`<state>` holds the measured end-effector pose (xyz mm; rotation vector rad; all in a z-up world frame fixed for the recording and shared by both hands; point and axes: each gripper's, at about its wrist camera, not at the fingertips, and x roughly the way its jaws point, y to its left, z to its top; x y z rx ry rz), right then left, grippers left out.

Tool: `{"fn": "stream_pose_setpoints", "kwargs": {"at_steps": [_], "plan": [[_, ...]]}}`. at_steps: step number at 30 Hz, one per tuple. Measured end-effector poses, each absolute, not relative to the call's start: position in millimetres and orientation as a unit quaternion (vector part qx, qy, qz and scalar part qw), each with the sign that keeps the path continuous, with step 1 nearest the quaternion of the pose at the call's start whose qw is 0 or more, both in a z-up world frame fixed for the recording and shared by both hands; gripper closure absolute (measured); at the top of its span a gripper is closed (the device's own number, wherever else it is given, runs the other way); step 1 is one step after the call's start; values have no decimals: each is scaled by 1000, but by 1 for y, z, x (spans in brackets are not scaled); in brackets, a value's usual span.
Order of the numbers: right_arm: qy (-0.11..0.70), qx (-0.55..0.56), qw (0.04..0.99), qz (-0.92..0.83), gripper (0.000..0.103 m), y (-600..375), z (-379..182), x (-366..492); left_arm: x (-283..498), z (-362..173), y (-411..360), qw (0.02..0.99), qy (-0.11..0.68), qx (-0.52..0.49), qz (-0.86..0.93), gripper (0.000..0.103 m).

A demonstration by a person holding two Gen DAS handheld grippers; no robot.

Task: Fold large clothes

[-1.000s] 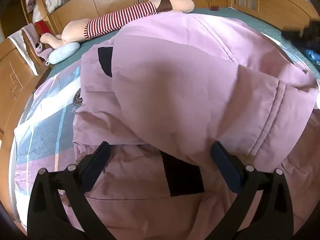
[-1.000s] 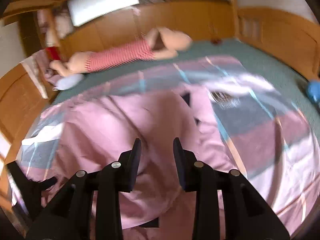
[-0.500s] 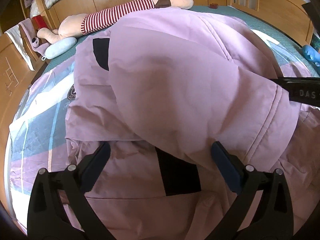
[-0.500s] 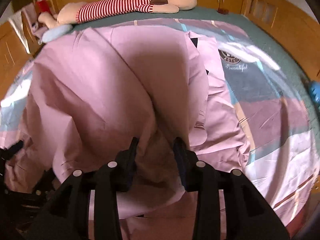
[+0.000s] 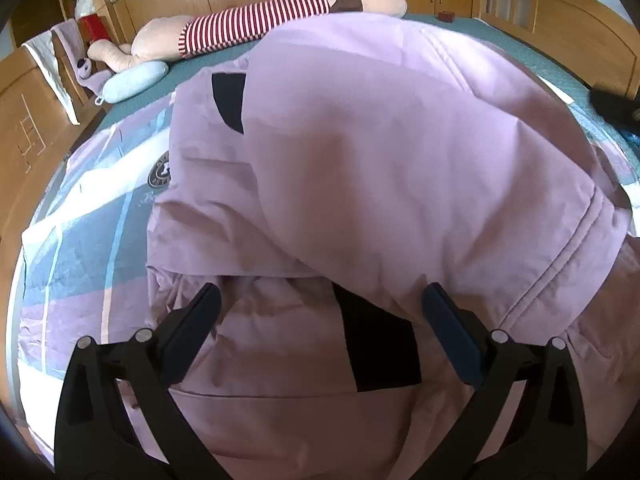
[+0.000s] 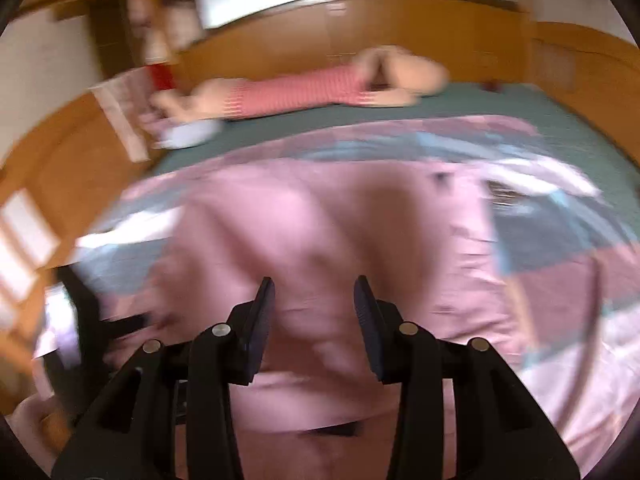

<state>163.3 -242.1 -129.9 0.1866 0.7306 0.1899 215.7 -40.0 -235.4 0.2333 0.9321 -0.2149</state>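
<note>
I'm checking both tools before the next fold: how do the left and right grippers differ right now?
The left gripper stands wide open; the right gripper has a narrower gap, its jaws having just been opening. The left view is sharp, the right view blurred by motion. A raised fold of the pink garment bulges just beyond the left gripper; the cloth beyond the right lies lower. Both hover over the garment, gripping nothing.

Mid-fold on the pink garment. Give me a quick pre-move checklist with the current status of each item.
1. Left gripper open, fabric not pinched: ok.
2. Right gripper released; its jaws have just been opening, nothing pinched between them: ok.
3. Folded layer of the pink garment lying over the lower layer: ok.
4. Fold edges aligned: cannot tell, far edge hidden and right view blurred.
5. Garment clear of the striped plush toy: cannot tell, the garment hides its near side.
6. Garment fully on the bedspread: cannot tell.
</note>
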Motion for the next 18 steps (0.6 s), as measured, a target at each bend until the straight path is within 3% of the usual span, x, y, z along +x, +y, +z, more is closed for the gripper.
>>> {"fn": "stream_pose_setpoints", "kwargs": {"at_steps": [4, 8, 18], "plan": [[422, -14, 904, 67, 61, -209, -163, 178, 217, -238, -38, 881, 449, 111, -102, 2], [498, 7, 866, 33, 60, -223, -215, 206, 219, -242, -38, 876, 458, 114, -98, 2], [491, -56, 869, -6, 52, -192, -230, 218, 210, -212, 8, 878, 475, 49, -40, 2]]}}
